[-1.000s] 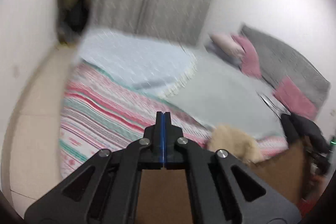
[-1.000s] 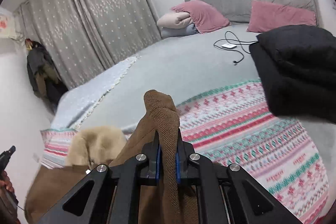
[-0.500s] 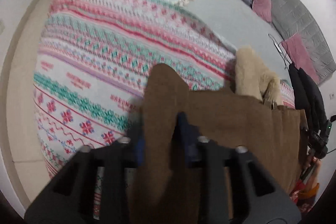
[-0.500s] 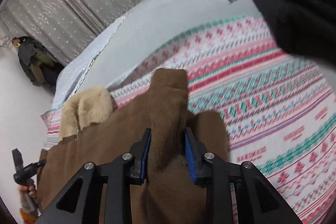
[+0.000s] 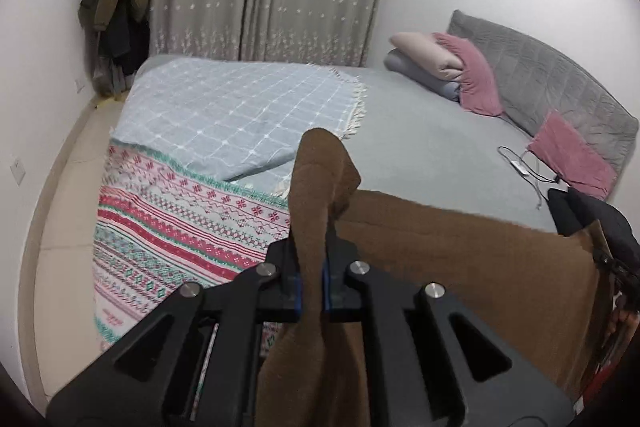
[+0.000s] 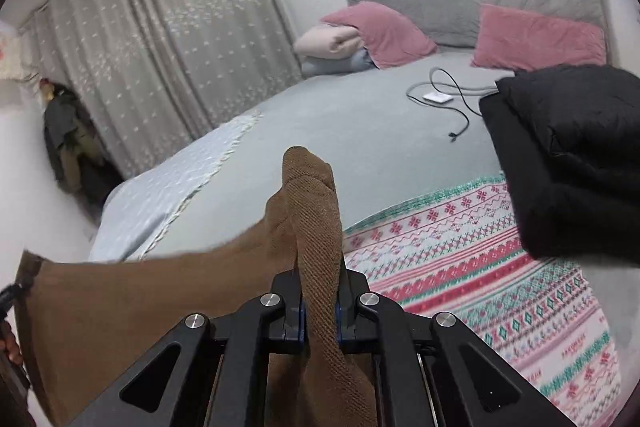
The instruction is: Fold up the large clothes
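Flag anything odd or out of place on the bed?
Only a white charger with its tangled cable lying loose on the grey sheet near the folded black garment. Nothing spilled or damaged. Both grippers pinch the brown garment.

Brown corduroy garment stretched taut, raised above patterned blanket.

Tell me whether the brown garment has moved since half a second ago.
Yes. The brown garment has come up: its top edge, stretched between both grippers, now crosses the grey sheet, and it no longer lies spread on the patterned blanket.
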